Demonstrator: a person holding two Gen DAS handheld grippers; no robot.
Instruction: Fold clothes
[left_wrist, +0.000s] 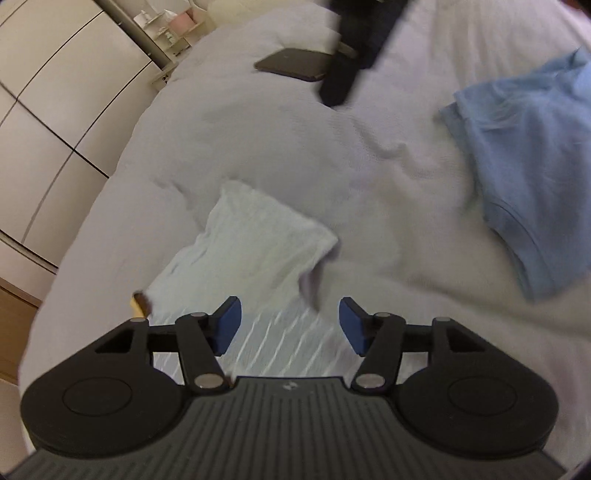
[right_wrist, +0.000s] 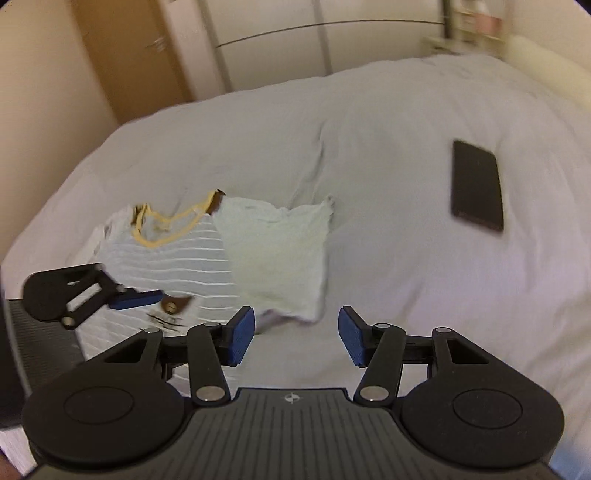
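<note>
Mid-fold on the striped shirt (right_wrist: 162, 258): one side panel (right_wrist: 277, 254) is already flipped over, pale inside showing, so the step in hand looks like a side fold, likely just released. The shirt lies on the bed (right_wrist: 369, 147), centre-left of the right wrist frame, yellow collar (right_wrist: 166, 225) toward upper left. Left gripper (left_wrist: 290, 325) hovers over the shirt's lower edge, fingers apart, nothing between them. Right gripper (right_wrist: 296, 336) has fingers apart too, empty, the folded panel's corner just beyond them. Next move probably calls for pinching the other side or hem and folding across. Blue shirt (left_wrist: 528, 177) waits at right of the left wrist frame. Phone (right_wrist: 476, 184) lies well apart.
</note>
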